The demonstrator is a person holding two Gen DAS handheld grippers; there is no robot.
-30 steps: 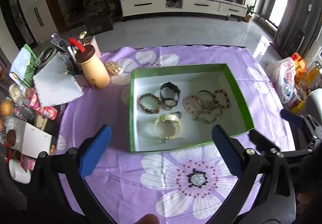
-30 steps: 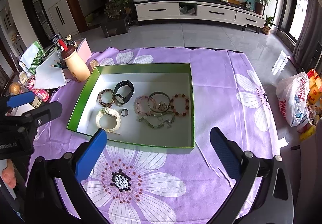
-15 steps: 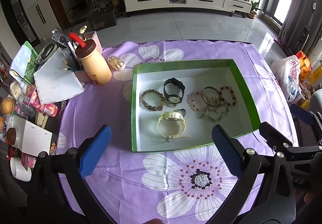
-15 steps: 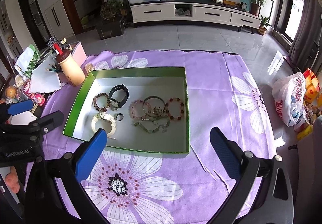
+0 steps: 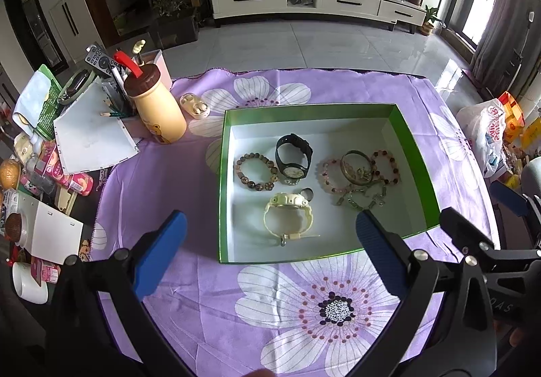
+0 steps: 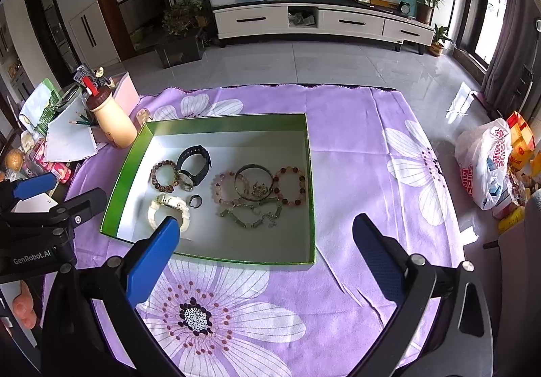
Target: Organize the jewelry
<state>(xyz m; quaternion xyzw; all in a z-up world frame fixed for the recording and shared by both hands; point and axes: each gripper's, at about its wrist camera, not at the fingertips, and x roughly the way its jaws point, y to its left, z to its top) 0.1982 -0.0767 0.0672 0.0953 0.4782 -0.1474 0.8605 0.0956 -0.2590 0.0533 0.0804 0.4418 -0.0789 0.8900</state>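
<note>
A green box [image 5: 416,153] with a white floor sits on the purple flowered cloth; it also shows in the right wrist view [image 6: 310,174]. Inside lie a black watch [image 5: 293,155], a brown bead bracelet [image 5: 255,172], a cream watch [image 5: 289,214], a small ring [image 5: 307,194], a pink bead bracelet [image 5: 329,177], a metal bangle [image 5: 356,167], a red bead bracelet [image 5: 389,165] and a chain [image 5: 363,199]. My left gripper [image 5: 270,255] is open and empty above the box's near edge. My right gripper [image 6: 265,262] is open and empty, near the box's front edge.
A cream bottle with a brown lid [image 5: 155,113], papers [image 5: 91,136], an earbud case [image 5: 195,106] and snack clutter [image 5: 50,170] crowd the table's left side. A plastic bag [image 6: 483,160] lies off the right edge. My left gripper shows at the left of the right wrist view [image 6: 50,204].
Both grippers have drawn back and upward from the box, so it looks smaller and farther. The jewelry has not moved. Both grippers stay open.
</note>
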